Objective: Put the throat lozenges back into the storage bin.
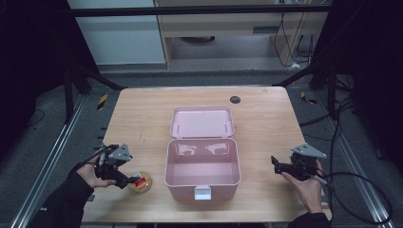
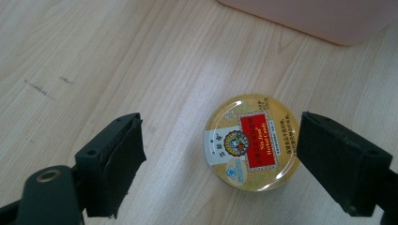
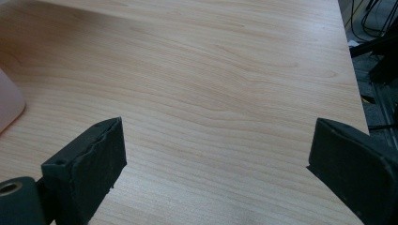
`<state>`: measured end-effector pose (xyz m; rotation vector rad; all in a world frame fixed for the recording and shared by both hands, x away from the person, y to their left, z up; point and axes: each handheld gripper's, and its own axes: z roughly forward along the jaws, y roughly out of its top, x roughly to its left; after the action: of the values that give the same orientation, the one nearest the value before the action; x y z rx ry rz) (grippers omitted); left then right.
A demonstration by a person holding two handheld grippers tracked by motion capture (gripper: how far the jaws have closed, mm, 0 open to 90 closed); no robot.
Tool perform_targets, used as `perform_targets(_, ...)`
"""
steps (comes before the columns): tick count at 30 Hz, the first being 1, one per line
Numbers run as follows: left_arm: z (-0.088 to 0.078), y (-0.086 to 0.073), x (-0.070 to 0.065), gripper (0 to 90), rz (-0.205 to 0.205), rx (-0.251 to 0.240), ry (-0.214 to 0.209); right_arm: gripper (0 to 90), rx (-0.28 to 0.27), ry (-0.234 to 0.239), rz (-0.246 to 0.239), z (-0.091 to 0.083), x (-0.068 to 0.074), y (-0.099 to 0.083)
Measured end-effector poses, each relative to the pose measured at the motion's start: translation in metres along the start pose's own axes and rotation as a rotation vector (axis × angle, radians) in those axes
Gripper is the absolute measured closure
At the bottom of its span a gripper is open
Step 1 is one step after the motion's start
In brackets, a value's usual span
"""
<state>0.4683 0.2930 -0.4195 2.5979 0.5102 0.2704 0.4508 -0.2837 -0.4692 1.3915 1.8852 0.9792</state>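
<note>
High view: round tin (image 1: 141, 182) partly covered by the left tool (image 1: 127, 181); its label reads as a red smear, too small to tell. Left gripper view: small print on the tin (image 2: 252, 142) too fine to read; its right rim sits behind one jaw. Pink box (image 2: 307, 16) cut off by the top edge, a corner and wall showing. Right gripper view: pale pink curve (image 3: 8, 104) at the left edge, probably the box's corner. Tabletop (image 3: 211, 84) runs out of frame at the bottom.
</note>
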Motion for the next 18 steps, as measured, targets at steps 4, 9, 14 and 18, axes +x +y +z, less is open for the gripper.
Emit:
perform_targets(4, 0.005, 0.002, -0.003, 12.3, 0.023, 0.019, -0.013, 4.6, -0.001, 0.001, -0.004, 0.000, 0.000, 0.000)
perform_targets(9, 0.010, 0.005, -0.004, 10.9, 0.048, 0.052, -0.027, 4.6, -0.002, 0.002, -0.006, 0.000, 0.000, 0.000)
perform_targets(14, 0.016, 0.007, -0.005, 10.0, 0.078, 0.086, -0.047, 4.6, 0.005, 0.005, -0.004, 0.000, 0.000, 0.000)
perform_targets(18, 0.020, 0.010, -0.008, 9.6, 0.115, 0.117, -0.063, 4.5, 0.009, 0.008, -0.010, 0.001, 0.001, 0.000)
